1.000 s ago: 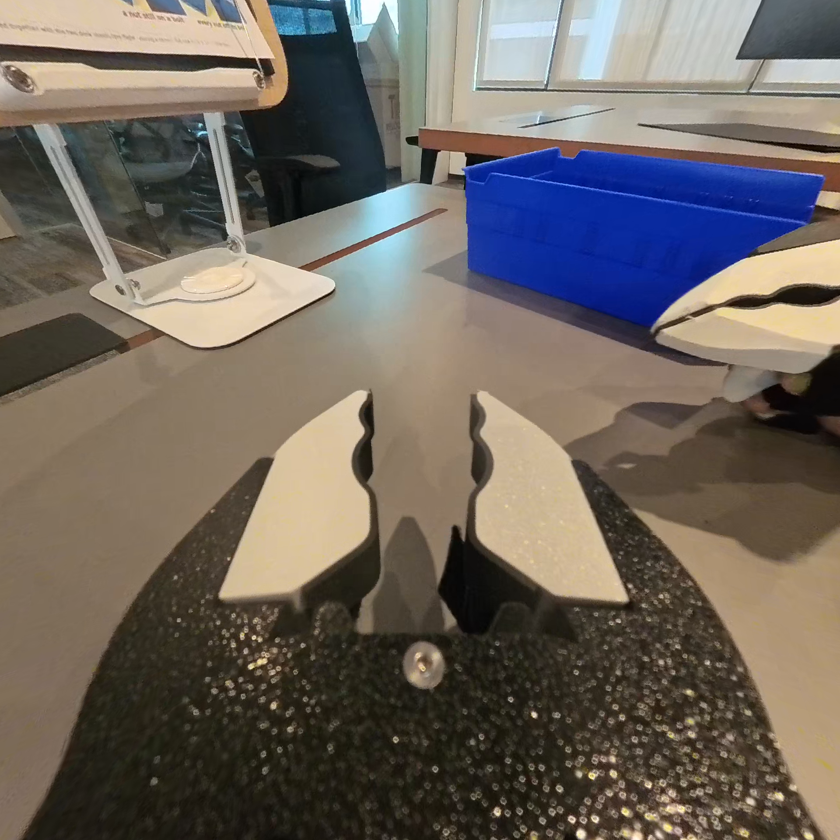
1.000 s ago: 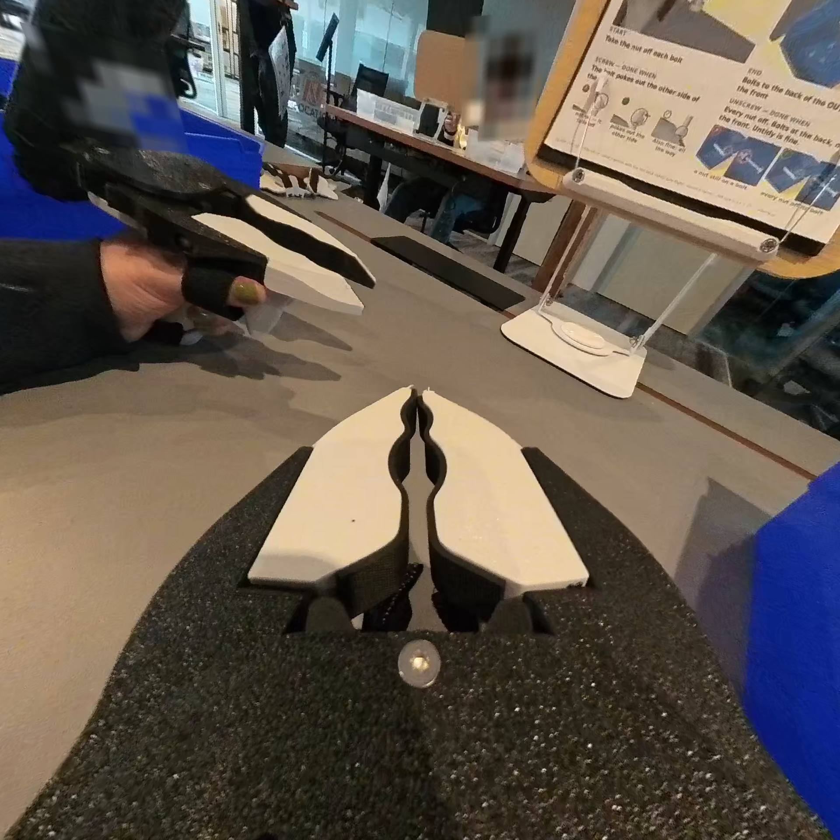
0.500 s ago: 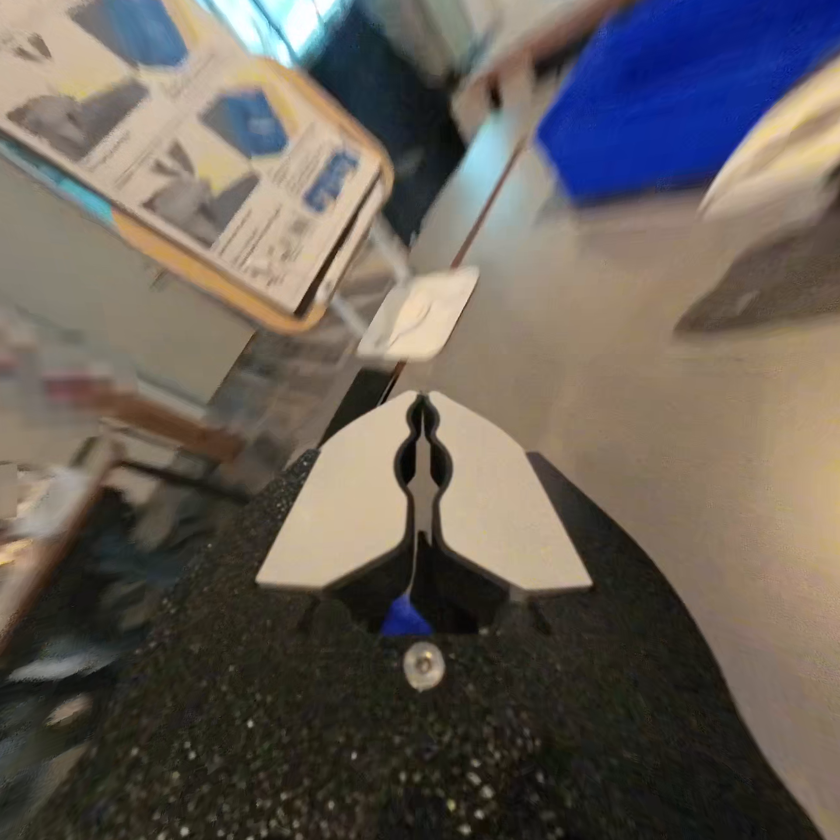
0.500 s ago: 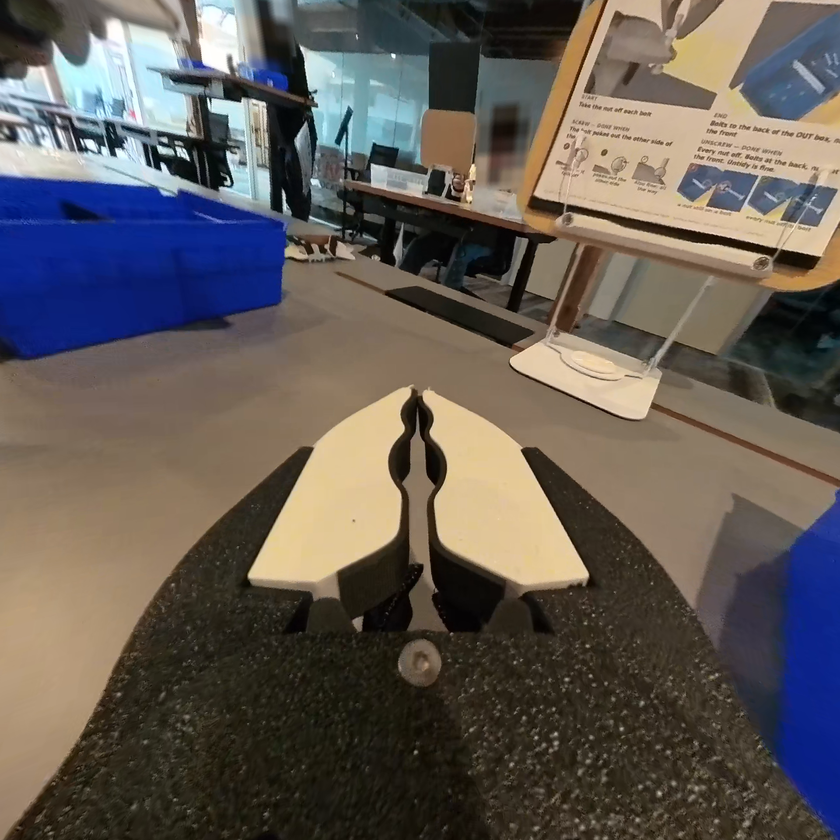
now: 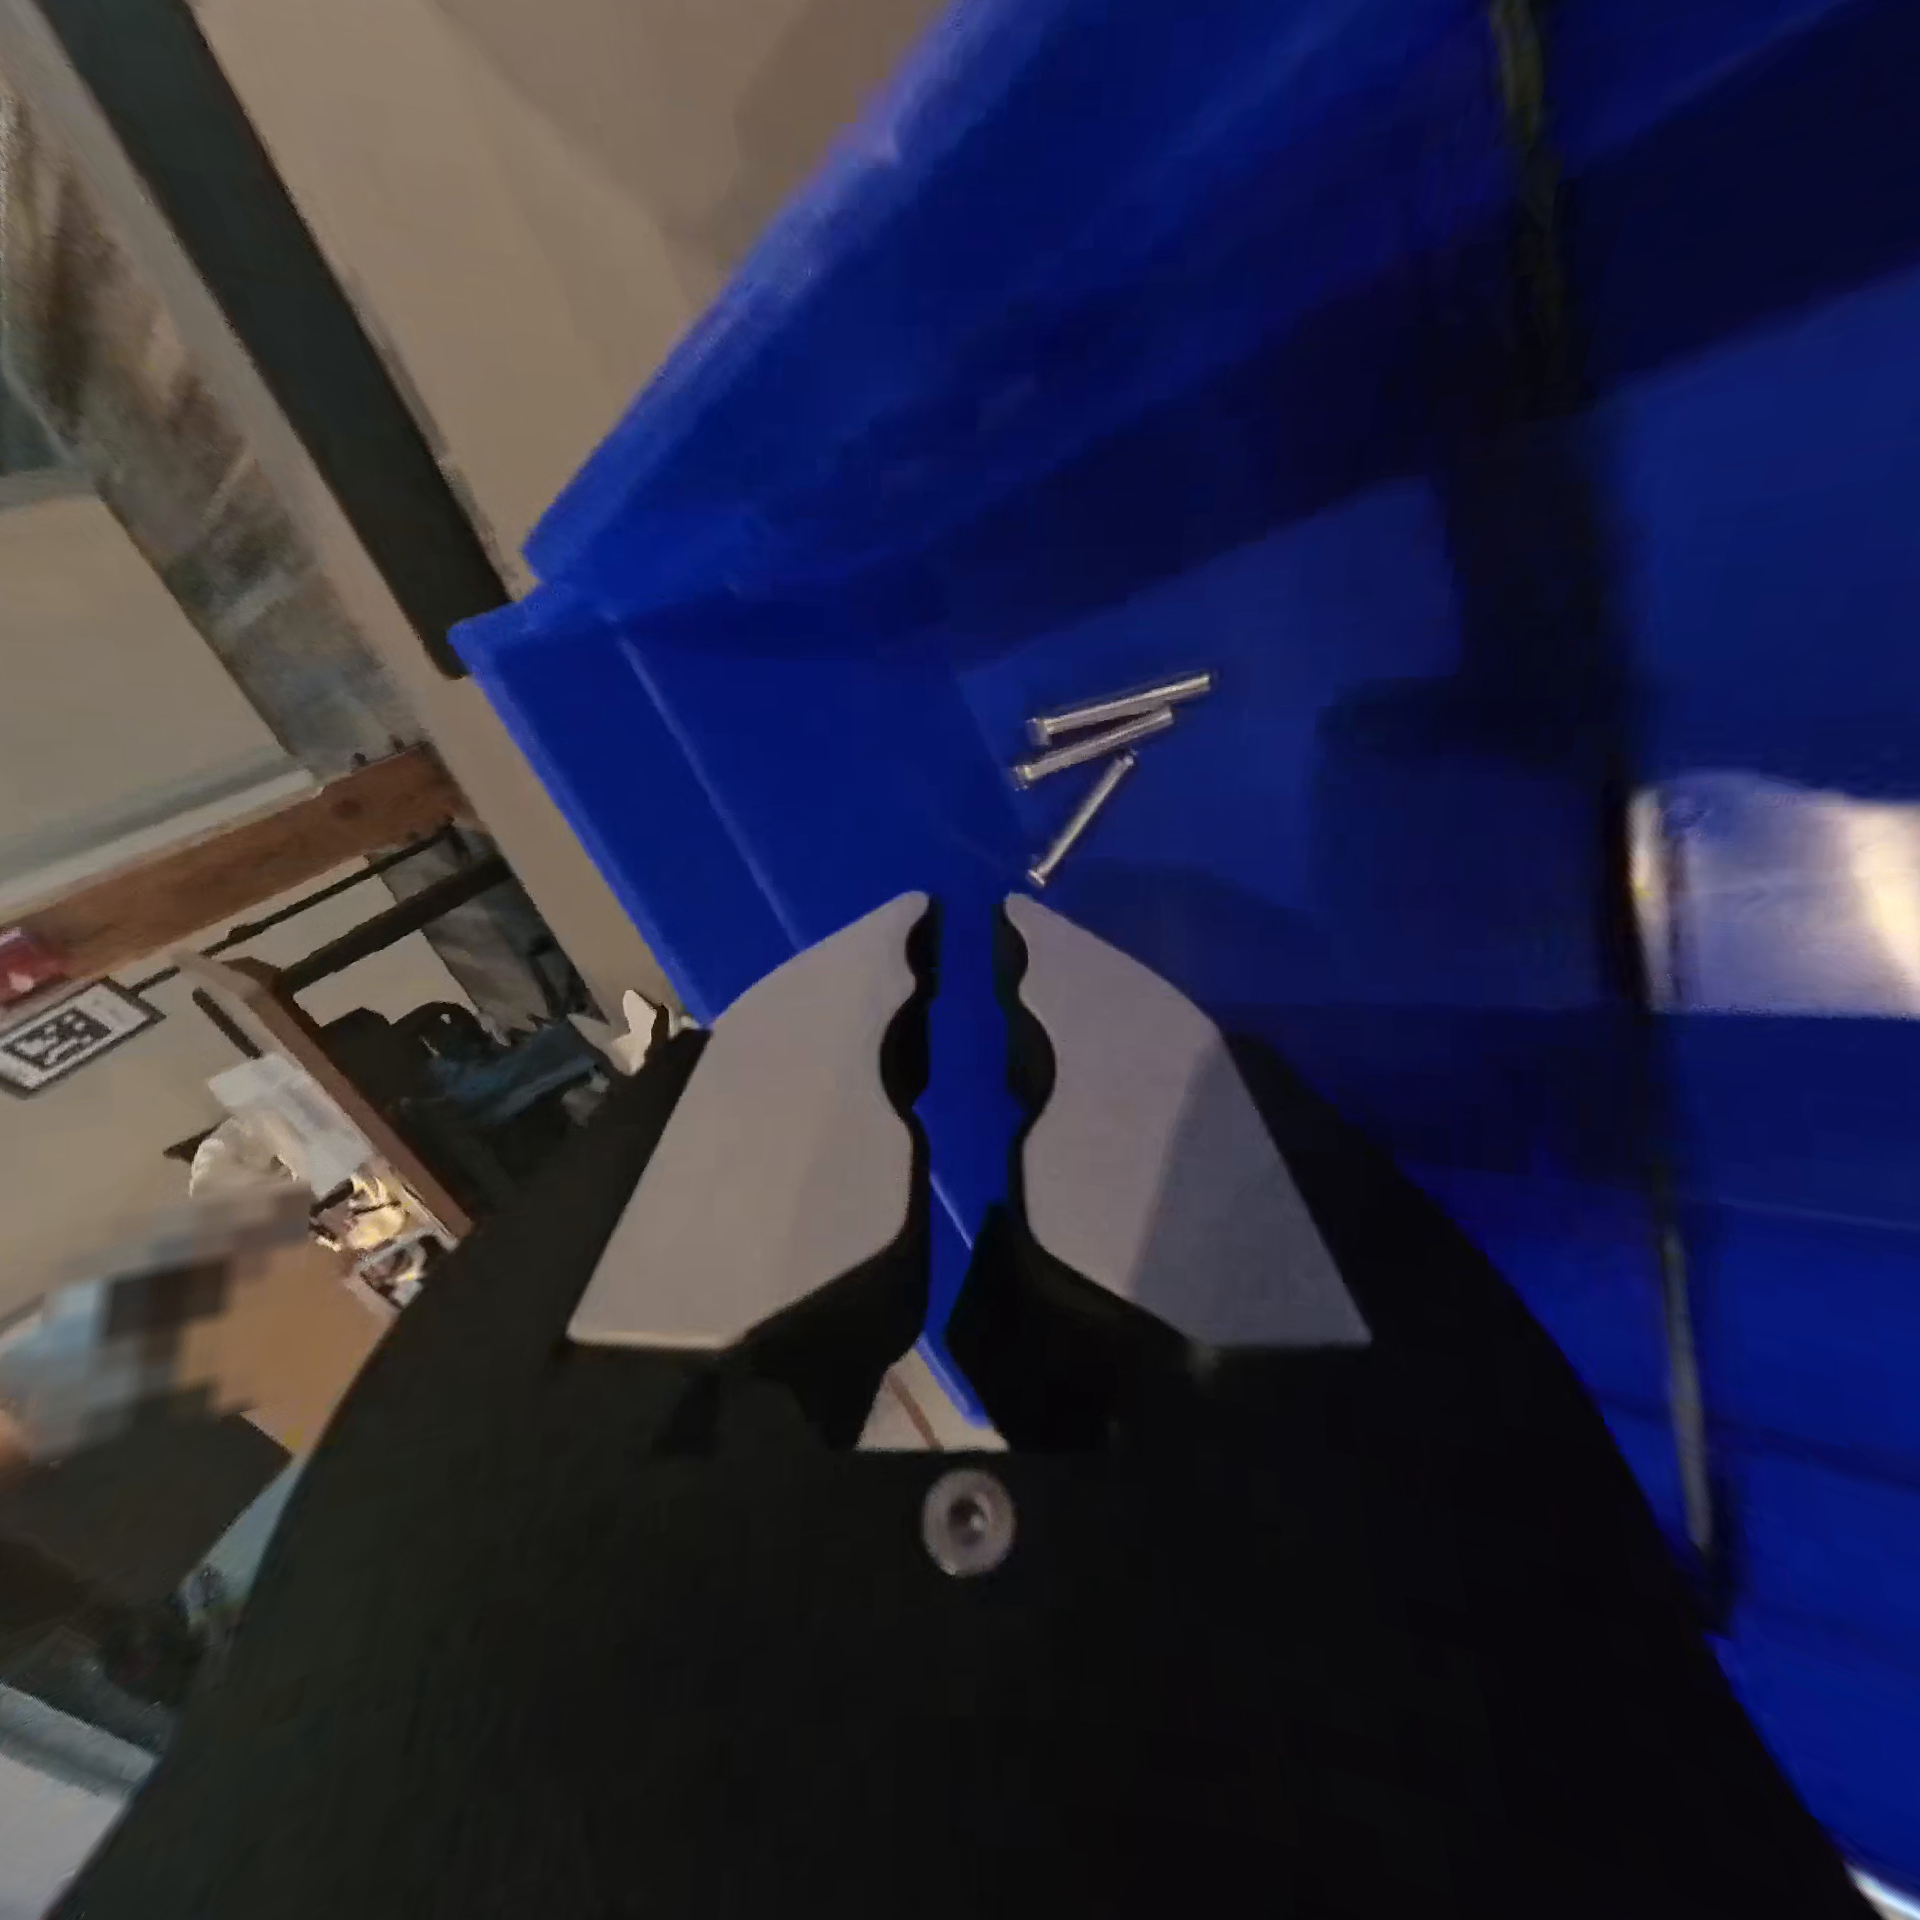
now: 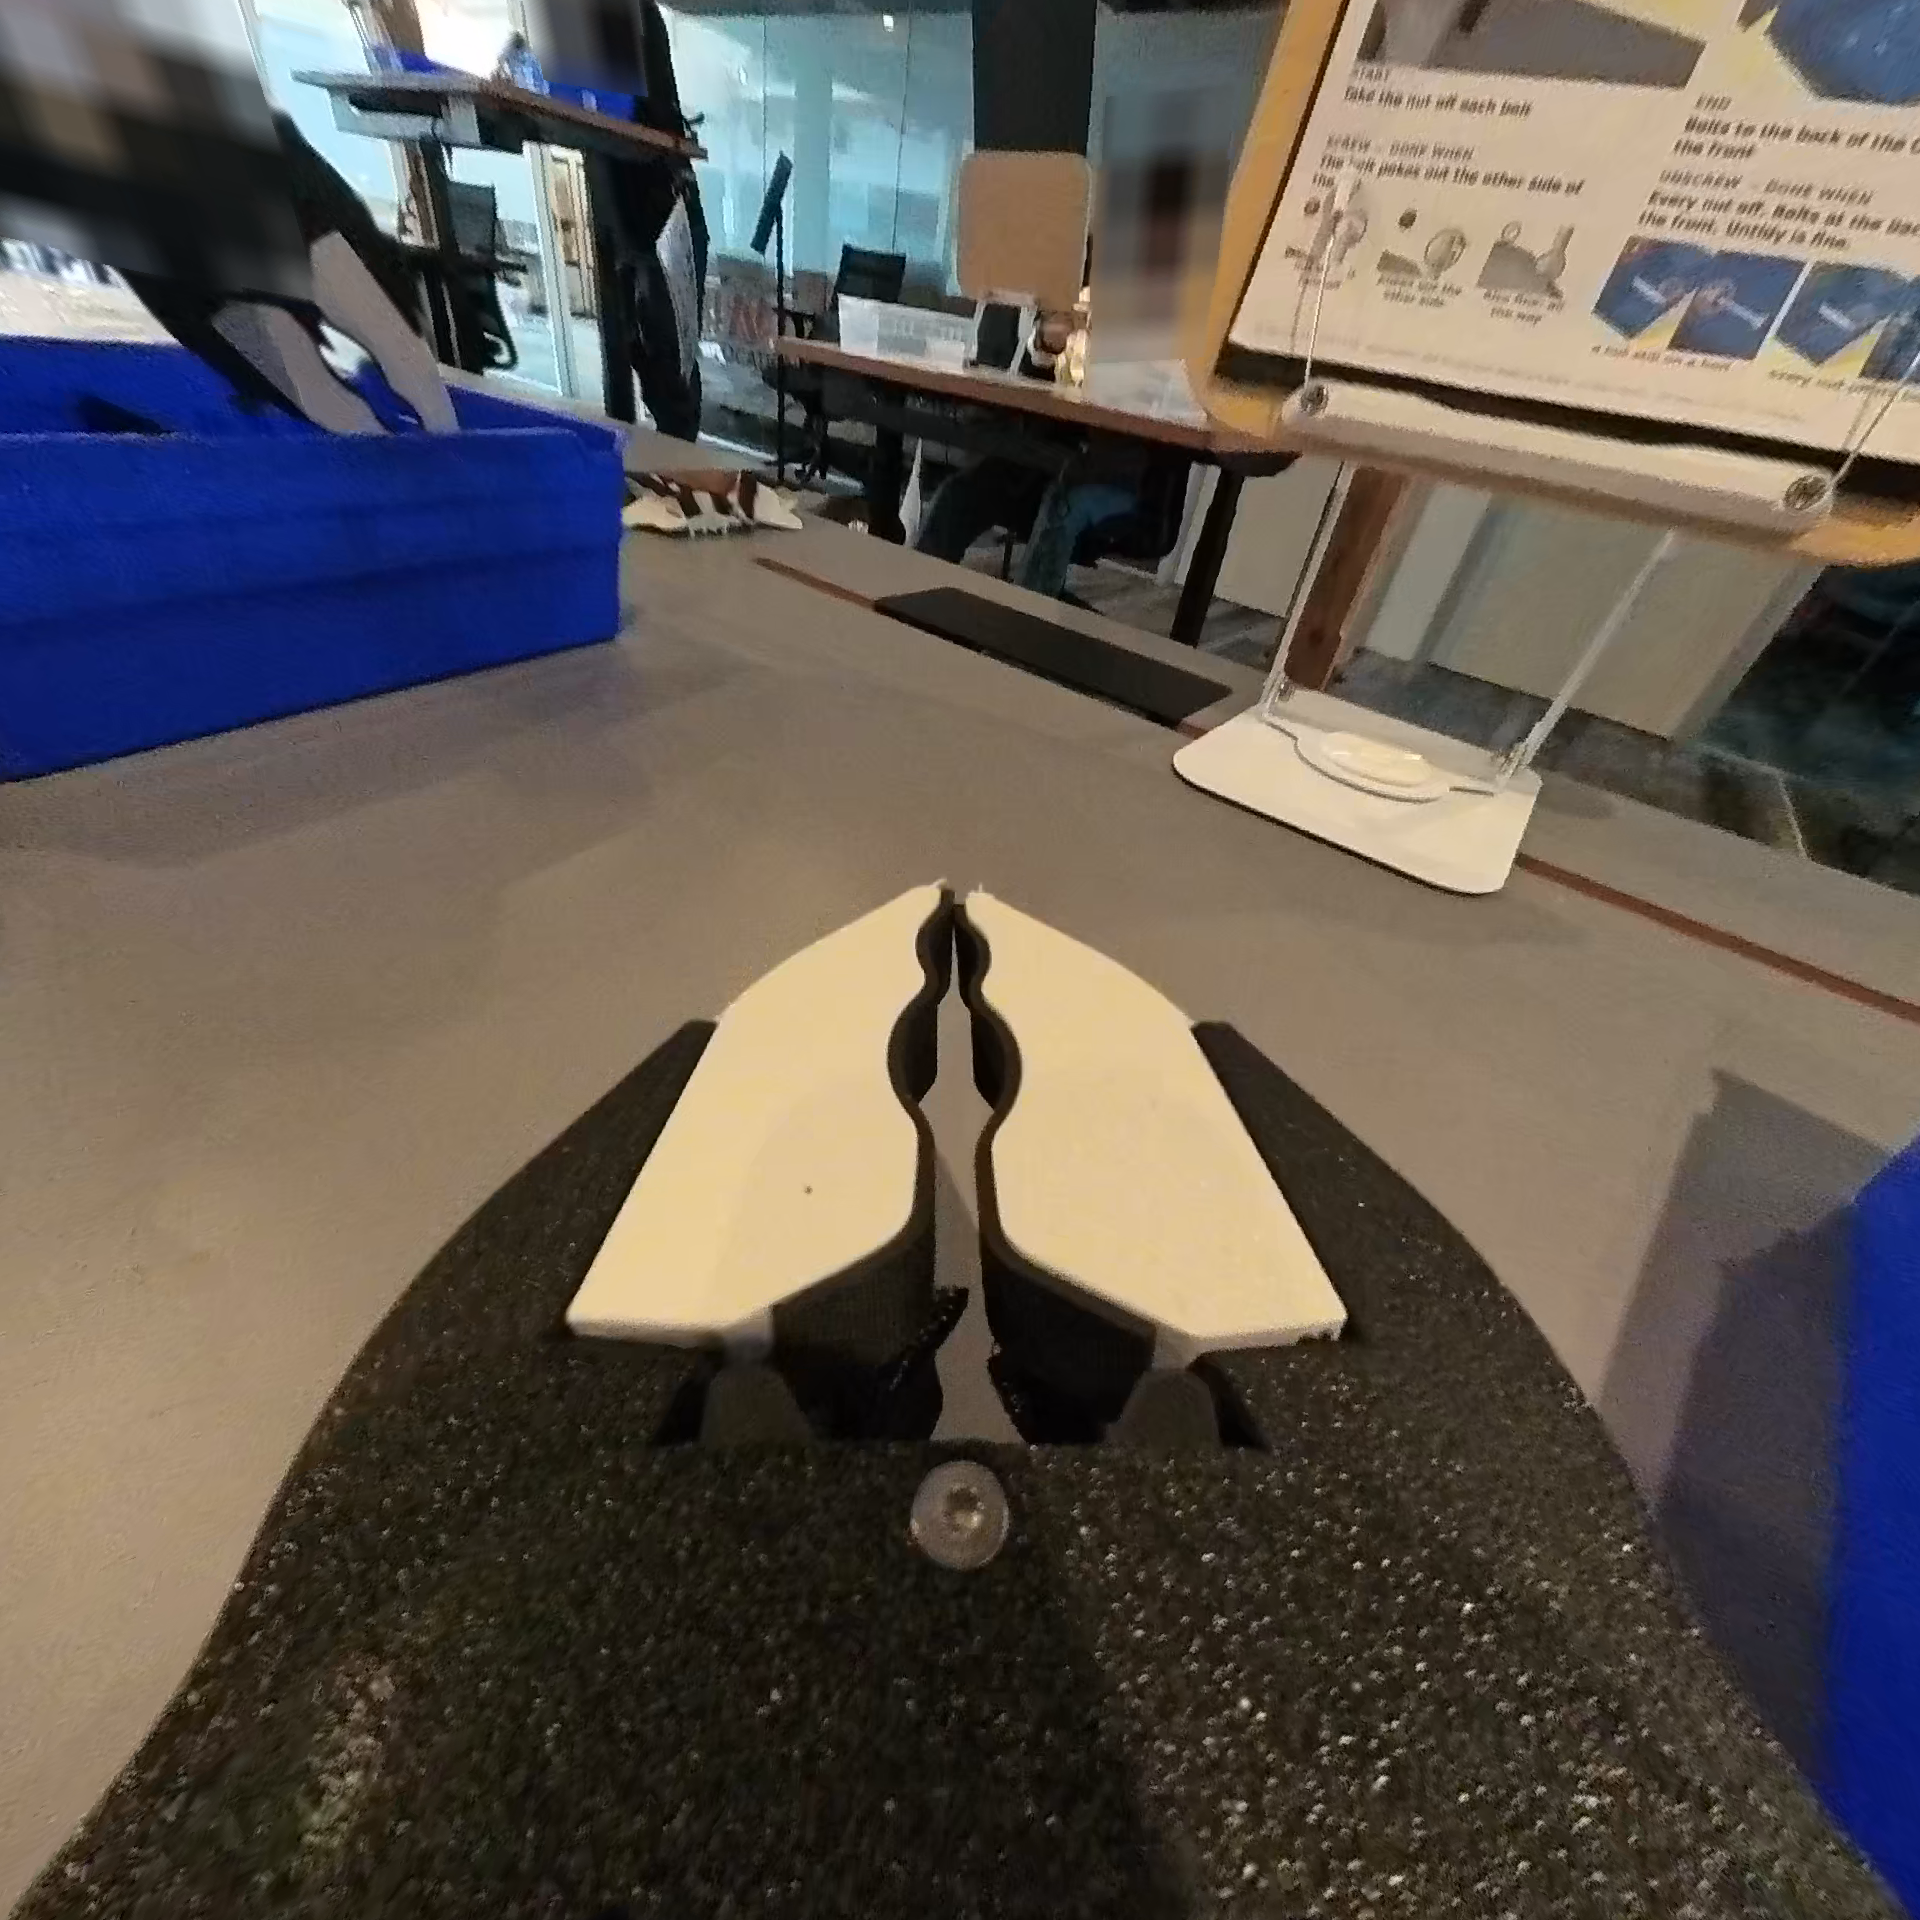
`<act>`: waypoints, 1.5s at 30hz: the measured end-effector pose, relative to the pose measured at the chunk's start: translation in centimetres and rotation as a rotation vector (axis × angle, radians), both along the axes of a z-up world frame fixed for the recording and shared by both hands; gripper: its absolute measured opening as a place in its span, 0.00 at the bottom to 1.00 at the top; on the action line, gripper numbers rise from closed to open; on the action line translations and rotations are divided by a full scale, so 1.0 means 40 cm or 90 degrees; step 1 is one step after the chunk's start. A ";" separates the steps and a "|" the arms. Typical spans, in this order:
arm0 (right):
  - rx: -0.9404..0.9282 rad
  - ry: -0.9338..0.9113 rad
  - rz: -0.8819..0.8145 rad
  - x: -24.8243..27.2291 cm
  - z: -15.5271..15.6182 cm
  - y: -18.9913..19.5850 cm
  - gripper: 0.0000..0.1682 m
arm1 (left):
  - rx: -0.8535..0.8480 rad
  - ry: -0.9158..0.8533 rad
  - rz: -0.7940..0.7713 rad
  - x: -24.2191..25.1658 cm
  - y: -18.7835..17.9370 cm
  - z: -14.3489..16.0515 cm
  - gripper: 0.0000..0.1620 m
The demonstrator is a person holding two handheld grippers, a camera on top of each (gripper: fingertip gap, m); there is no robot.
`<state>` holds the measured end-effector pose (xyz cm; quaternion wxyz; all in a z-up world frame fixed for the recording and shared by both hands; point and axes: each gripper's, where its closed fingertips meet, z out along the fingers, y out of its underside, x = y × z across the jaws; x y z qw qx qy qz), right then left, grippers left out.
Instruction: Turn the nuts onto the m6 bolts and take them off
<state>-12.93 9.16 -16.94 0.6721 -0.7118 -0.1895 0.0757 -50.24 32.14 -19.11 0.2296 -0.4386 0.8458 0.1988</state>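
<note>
Above blue bin [image 5: 1299,364] with three bolts [image 5: 1107,727], left hand-held gripper [image 5: 968,914] slightly parted, empty; right hand-held gripper [image 6: 958,891] nearly closed, empty, over worktop [image 6: 416,935].

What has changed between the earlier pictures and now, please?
The left claw has swung from the grey table up over the blue bin, now pointing at three loose bolts inside; its jaws narrowed to a small gap, holding nothing. The right claw stays shut and empty over the table.

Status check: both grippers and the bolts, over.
Left gripper slightly open, empty, over the blue plastic bin. Three slim silver bolts loose inside, no nuts seen. Right gripper shut, empty, over the grey table.
</note>
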 end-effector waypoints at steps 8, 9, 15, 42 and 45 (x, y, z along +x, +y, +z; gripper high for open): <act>-0.017 0.042 -0.008 0.019 -0.001 0.010 0.00 | -0.103 0.068 -0.033 -0.014 0.011 -0.102 0.13; -0.019 0.044 -0.008 0.020 -0.002 0.011 0.00 | -0.114 0.051 -0.037 -0.004 0.010 -0.107 0.13; -0.024 0.024 -0.005 0.012 -0.008 0.012 0.00 | -0.148 0.045 -0.018 -0.012 0.033 -0.137 0.13; 0.016 0.013 -0.013 0.010 0.027 -0.010 0.00 | -0.107 -0.262 0.176 0.289 -0.196 0.234 0.03; 0.024 0.000 -0.032 0.017 0.028 -0.011 0.00 | -0.155 -0.280 0.170 0.458 -0.324 0.179 0.03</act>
